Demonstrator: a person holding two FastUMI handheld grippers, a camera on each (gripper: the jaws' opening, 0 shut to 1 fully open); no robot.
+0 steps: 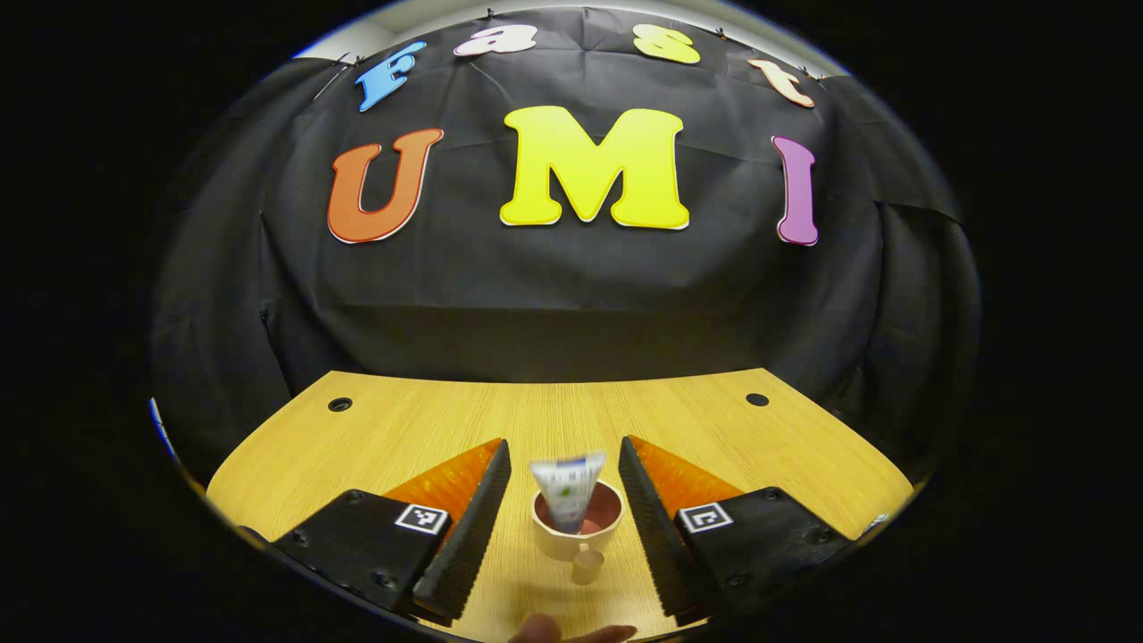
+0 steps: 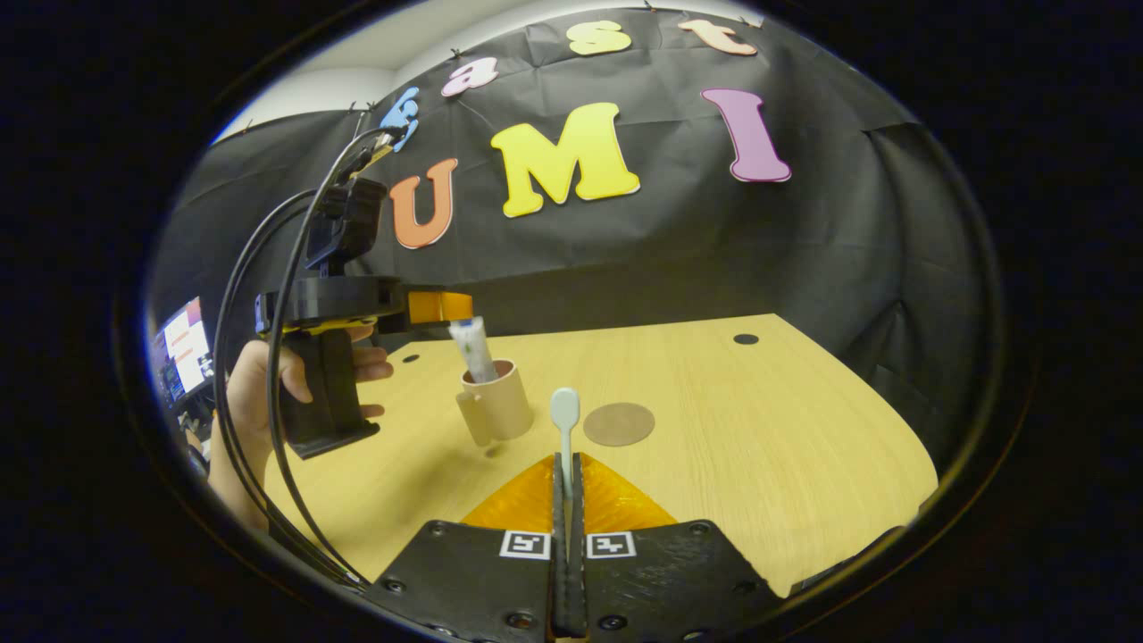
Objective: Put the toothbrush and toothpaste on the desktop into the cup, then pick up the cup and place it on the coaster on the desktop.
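With my left gripper [image 1: 564, 509] spread wide above the cup [image 2: 496, 404] where the toothpaste [image 1: 569, 491] stands, and my right fingers [image 2: 561, 509] clenched on the toothbrush [image 2: 564, 420], I fear knocking the light cup over short of the coaster [image 2: 619, 423].

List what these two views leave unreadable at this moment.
- Toothbrush bristles: right gripper view, the head faces away; its handle is hidden between the right gripper fingers.
- Toothpaste lower end: left gripper view, hidden inside the cup.
- Left gripper fingertips: right gripper view, too small to judge contact with the tube.
- Coaster: surface detail too small.
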